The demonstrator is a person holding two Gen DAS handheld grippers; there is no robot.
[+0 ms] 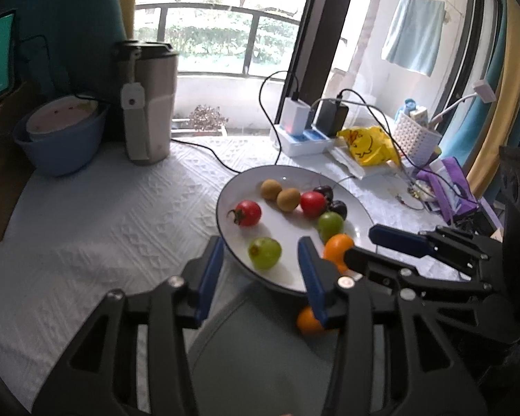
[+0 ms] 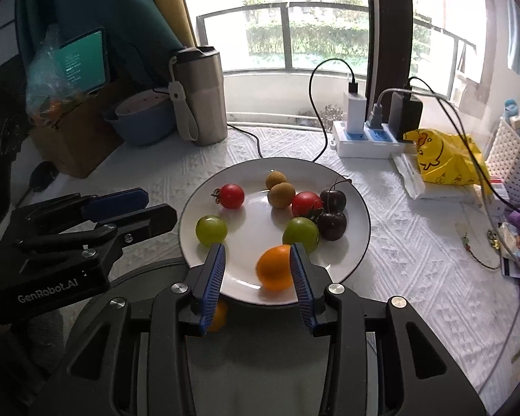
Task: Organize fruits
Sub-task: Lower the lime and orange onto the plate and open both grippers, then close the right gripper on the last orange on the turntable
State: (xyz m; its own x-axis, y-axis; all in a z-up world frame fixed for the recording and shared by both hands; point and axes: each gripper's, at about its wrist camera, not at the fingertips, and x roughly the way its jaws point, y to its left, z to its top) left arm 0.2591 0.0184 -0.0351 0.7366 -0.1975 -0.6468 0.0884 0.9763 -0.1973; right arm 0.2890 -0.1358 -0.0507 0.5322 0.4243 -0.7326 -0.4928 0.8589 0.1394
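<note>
Fruits (image 2: 275, 208) lie on a white plate (image 2: 357, 208); both tongs stand apart, empty: right tongs (image 2: 258, 270) beside an orange (image 2: 274, 272), left tongs (image 1: 260, 270) near a green grape (image 1: 264, 252).

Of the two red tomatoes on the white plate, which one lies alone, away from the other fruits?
The left red tomato, with its green stem pointing left, lies alone. The other tomato touches a brown fruit and the dark cherries.

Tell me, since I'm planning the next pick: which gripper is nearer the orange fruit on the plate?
Right. The right gripper has its fingertips by the orange fruit; the left gripper is beyond the plate's left rim.
</note>
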